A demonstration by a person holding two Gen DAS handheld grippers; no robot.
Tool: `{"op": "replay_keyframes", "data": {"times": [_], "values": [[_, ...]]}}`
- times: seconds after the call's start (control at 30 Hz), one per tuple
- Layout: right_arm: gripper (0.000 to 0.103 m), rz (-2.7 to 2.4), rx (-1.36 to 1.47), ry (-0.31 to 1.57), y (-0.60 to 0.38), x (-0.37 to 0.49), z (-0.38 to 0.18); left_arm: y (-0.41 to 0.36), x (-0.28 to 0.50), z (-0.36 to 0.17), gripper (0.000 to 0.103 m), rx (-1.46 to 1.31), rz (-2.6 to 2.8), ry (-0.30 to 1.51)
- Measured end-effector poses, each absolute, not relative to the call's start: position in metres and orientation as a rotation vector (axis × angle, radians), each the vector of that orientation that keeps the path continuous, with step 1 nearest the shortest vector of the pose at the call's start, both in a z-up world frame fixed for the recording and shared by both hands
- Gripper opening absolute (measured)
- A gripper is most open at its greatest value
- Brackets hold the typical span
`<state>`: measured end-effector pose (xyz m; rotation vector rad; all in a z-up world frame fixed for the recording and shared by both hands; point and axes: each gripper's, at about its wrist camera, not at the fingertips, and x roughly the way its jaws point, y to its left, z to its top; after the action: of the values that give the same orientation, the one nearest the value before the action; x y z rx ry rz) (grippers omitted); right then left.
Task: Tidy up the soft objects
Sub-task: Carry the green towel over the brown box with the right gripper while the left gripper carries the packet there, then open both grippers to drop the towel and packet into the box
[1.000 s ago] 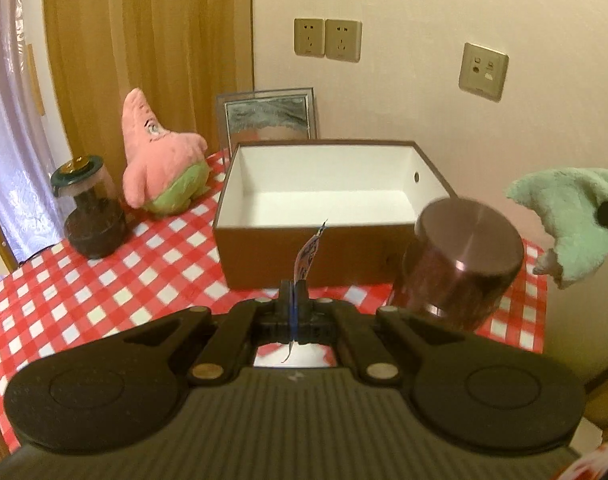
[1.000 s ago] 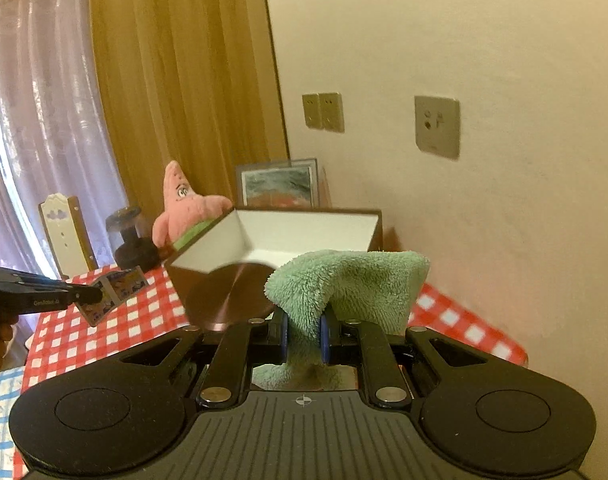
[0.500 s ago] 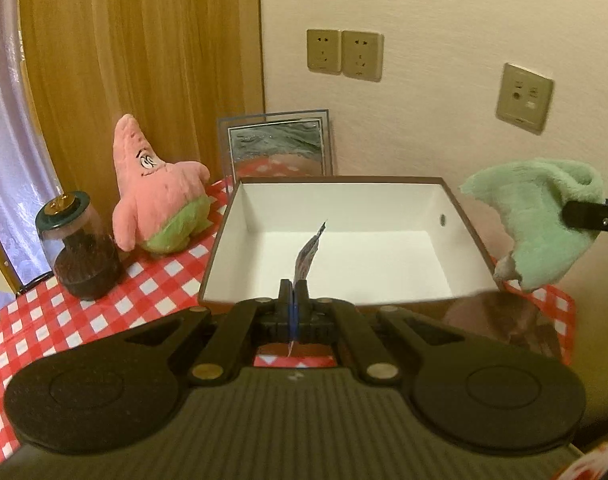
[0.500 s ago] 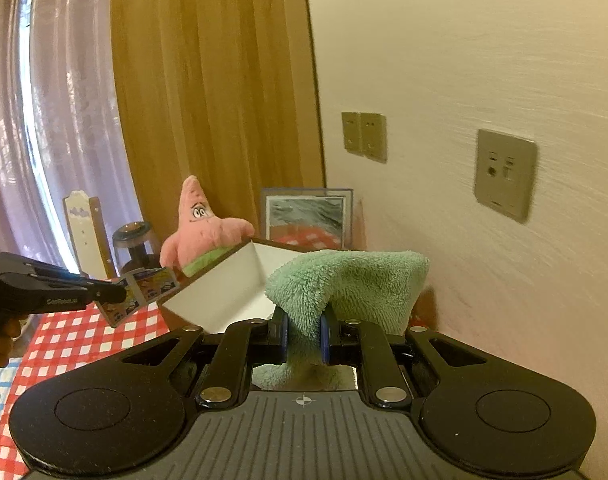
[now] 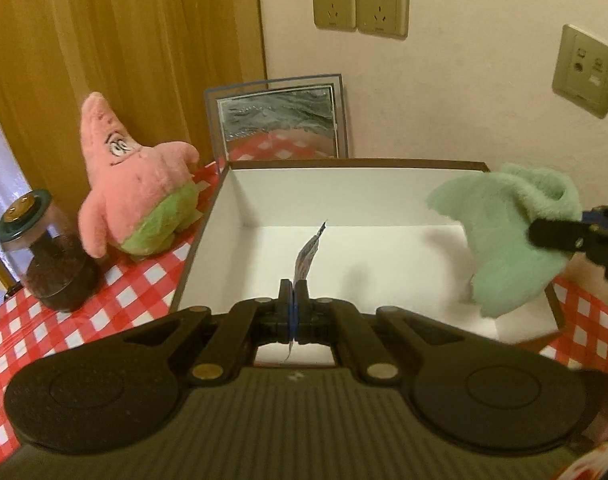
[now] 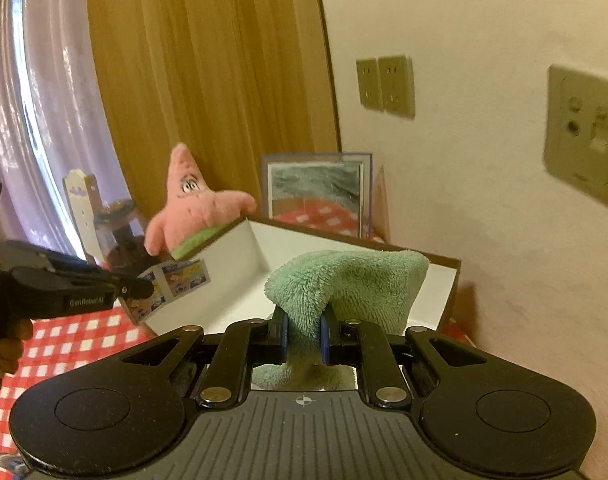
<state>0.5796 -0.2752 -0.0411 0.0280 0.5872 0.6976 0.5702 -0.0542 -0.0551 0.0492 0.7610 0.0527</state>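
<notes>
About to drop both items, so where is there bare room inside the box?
The box floor is bare throughout. Widest patch: left half, between the left wall and the printed packet. The right side is crowded by the green towel hanging over the right wall.

The pink plush point(image 6: 192, 208) stands half hidden behind the box point(image 6: 208, 240).
</notes>
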Motion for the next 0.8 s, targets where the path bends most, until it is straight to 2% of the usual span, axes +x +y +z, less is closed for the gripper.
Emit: {"op": "replay_keyframes", "data": {"times": [0.27,0.33,0.37,0.4,0.43,0.47,0.8], "values": [[0.015,0.714,0.018,0.634,-0.253,0.616,-0.067,-0.066,0.617,-0.071,0.000,0.058,0.021,0.775],[0.017,0.738,0.095,0.662,-0.254,0.629,-0.073,-0.069,0.628,-0.076,0.004,0.057,0.012,0.782],[0.024,0.731,0.133,0.675,-0.255,0.635,-0.077,-0.070,0.633,-0.080,0.009,0.047,0.002,0.790],[0.030,0.727,0.154,0.686,-0.256,0.642,-0.079,-0.071,0.638,-0.083,0.020,0.044,-0.001,0.801],[0.048,0.721,0.160,0.697,-0.256,0.647,-0.082,-0.071,0.641,-0.086,0.023,0.043,0.000,0.816],[0.058,0.704,0.152,0.714,-0.255,0.651,-0.085,-0.071,0.643,-0.090,0.026,0.046,0.007,0.828],[0.058,0.662,0.210,0.827,-0.275,0.654,-0.093,-0.060,0.612,-0.088,0.027,0.024,-0.004,0.879]]}}
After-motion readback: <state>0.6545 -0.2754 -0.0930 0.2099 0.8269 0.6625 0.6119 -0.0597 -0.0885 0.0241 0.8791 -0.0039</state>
